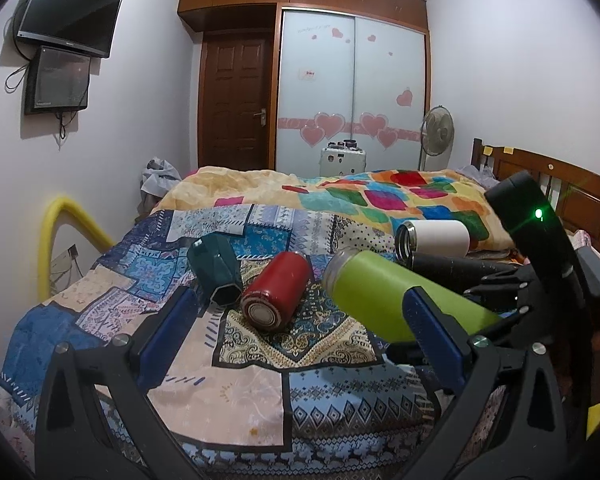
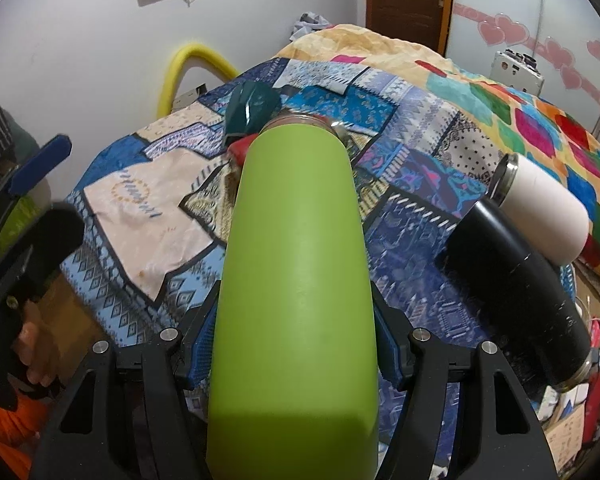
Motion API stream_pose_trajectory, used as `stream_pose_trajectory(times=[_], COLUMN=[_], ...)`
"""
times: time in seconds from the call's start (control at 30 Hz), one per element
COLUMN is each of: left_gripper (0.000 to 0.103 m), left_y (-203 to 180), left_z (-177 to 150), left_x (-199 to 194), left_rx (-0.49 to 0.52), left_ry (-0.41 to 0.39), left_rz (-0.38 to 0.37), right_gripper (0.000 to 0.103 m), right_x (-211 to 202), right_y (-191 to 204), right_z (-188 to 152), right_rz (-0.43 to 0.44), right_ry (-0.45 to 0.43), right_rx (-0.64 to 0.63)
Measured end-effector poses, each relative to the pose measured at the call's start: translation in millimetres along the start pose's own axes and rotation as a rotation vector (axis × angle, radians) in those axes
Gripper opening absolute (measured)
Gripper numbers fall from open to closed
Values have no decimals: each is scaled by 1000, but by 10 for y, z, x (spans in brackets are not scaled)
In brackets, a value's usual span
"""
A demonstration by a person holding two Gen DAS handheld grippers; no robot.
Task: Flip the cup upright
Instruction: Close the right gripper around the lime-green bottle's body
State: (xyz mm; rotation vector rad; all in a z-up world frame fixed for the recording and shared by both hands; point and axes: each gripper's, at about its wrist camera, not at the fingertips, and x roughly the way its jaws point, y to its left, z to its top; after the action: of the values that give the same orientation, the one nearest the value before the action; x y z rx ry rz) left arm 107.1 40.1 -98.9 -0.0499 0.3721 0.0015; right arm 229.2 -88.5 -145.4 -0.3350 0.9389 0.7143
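Note:
A lime green cup (image 2: 296,264) lies lengthwise between my right gripper's blue pads (image 2: 204,340), mouth pointing away; the jaws are shut on its body. In the left wrist view the green cup (image 1: 384,292) hangs tilted over the bed with the right gripper (image 1: 512,280) behind it. My left gripper (image 1: 300,312) is open and empty above the patchwork cloth. A red cup (image 1: 276,292), a dark green faceted cup (image 1: 216,268), a white cup (image 1: 436,240) and a black cup (image 1: 452,268) lie on their sides.
The bed carries a patchwork cloth (image 1: 240,392) and a colourful blanket (image 1: 380,196). A yellow padded rail (image 1: 56,232) stands at the left bedside. A wooden headboard (image 1: 560,184) is at the right. A fan (image 1: 436,128) and a wardrobe (image 1: 352,92) stand behind.

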Motion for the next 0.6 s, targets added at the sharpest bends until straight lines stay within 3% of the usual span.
stream_pose_trajectory(times=[0.6], left_gripper=[103], left_y=[48], left_z=[-236], left_x=[362], left_rx=[-15], left_ry=[98], left_rz=[6], right_gripper=[61], right_x=[406], right_y=[20], right_z=[-71], right_rz=[-17], right_ry=[86], right_rx=[-30])
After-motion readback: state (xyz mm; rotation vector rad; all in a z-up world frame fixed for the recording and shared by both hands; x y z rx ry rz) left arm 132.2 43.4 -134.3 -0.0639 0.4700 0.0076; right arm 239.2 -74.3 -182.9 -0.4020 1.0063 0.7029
